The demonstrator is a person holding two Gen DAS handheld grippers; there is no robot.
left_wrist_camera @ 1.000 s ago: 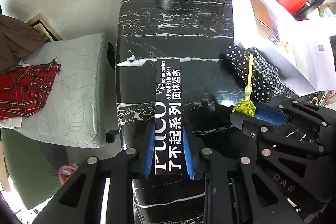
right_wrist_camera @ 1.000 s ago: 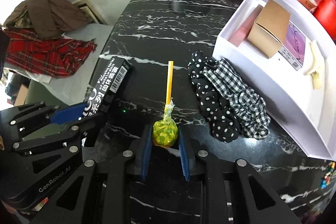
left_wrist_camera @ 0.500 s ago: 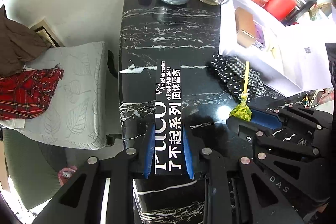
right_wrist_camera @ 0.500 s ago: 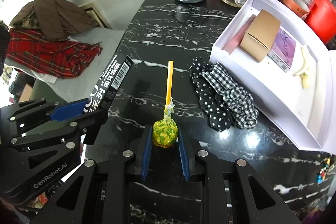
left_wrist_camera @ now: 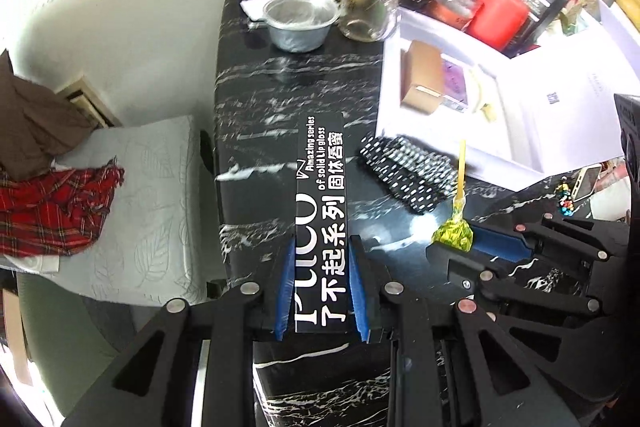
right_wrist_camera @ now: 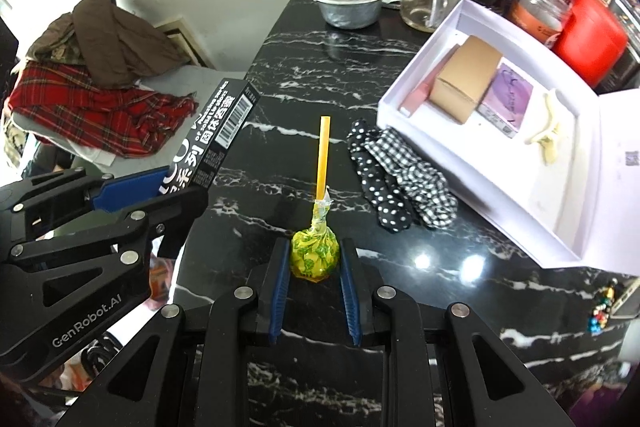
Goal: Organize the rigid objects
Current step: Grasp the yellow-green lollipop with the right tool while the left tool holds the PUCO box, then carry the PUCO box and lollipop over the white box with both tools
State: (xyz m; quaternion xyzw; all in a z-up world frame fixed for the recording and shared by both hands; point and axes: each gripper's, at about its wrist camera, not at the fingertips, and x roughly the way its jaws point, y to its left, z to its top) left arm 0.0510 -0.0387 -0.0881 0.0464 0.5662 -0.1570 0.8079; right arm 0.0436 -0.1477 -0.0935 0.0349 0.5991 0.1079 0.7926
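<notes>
The left tool (left_wrist_camera: 320, 283) grips a long black cardboard box (left_wrist_camera: 320, 211); the right tool (right_wrist_camera: 314, 267) pinches a yellow-wrapped lollipop (right_wrist_camera: 315, 255). Its thin stick, pointing up-frame, could snag the white tray's rim (right_wrist_camera: 416, 55).

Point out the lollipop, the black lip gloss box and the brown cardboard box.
lollipop (right_wrist_camera: 314, 257): right wrist view, on its wrapped head.
black lip gloss box (left_wrist_camera: 320, 223): left wrist view, on its printed top face.
brown cardboard box (right_wrist_camera: 466, 79): right wrist view, on its top face.

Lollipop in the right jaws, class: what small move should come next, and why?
Probably carry the lollipop right toward the open white box. The right gripper grips its wrapped head above the counter, and bare floor shows beside the hair clip.
</notes>
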